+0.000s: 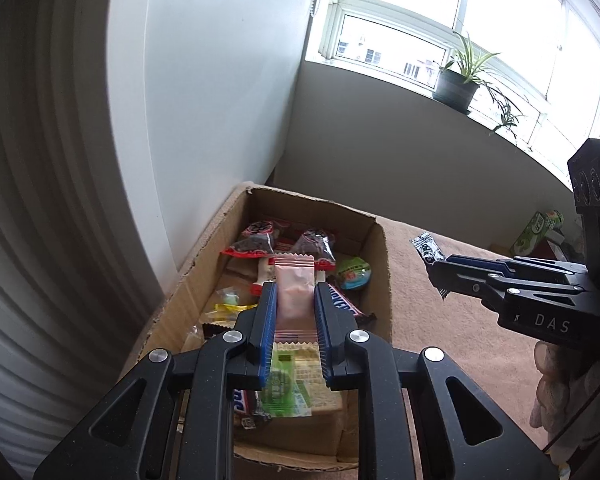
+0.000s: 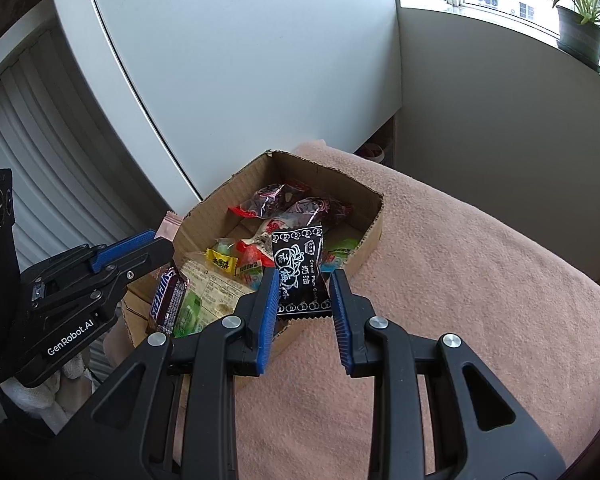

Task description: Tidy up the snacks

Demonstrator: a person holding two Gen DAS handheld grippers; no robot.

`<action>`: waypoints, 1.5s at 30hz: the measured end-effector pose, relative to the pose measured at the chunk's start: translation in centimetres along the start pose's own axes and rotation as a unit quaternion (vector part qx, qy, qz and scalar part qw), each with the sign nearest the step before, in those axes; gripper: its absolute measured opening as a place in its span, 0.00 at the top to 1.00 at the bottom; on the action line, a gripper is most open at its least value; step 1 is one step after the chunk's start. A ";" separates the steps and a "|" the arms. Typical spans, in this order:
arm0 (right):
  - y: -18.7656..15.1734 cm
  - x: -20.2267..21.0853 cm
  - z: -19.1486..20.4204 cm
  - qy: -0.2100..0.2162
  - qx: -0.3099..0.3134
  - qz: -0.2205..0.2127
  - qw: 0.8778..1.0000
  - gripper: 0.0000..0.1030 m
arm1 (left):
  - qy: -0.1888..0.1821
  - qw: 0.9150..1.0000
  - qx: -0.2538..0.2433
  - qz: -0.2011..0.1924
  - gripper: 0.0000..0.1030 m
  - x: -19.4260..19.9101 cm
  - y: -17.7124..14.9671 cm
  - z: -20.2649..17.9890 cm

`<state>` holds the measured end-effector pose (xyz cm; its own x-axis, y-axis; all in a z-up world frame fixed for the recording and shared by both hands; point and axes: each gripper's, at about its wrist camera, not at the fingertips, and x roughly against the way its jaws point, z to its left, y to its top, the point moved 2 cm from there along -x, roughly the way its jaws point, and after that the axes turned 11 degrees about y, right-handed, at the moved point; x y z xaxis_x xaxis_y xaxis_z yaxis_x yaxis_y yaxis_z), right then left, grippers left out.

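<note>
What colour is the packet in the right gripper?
Black with white print, clearest in the right wrist view: candy packet in the right gripper.

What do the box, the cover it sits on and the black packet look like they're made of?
Box: brown corrugated cardboard, matte; fluting shows along its torn rim. Cover: pinkish fabric, probably terry or fleece, with a fuzzy nap and soft folds. Black packet: likely plastic film, slightly glossy, printed white, with a serrated sealed edge.
</note>
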<state>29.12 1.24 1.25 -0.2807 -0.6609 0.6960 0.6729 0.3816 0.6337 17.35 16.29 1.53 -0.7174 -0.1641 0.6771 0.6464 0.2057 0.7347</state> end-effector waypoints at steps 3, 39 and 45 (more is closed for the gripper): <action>0.6 -1.2 0.3 0.001 0.002 0.008 1.000 0.74 | 0.006 1.000 0.002 0.004 0.83 -0.8 0.6 0.3; -0.4 -2.0 -0.7 -0.032 0.013 0.016 0.999 0.25 | 0.035 0.999 0.003 0.009 0.44 -2.8 1.6 0.9; -1.1 -0.5 -0.7 -0.038 0.012 0.010 0.999 0.24 | 0.043 0.999 0.002 0.006 0.44 -2.2 1.3 1.1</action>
<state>28.99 0.65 -0.06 -0.3203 -0.6021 0.7314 0.6618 0.4101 0.6275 19.48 17.98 0.89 -0.6852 -0.2434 0.6865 0.6533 0.2113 0.7270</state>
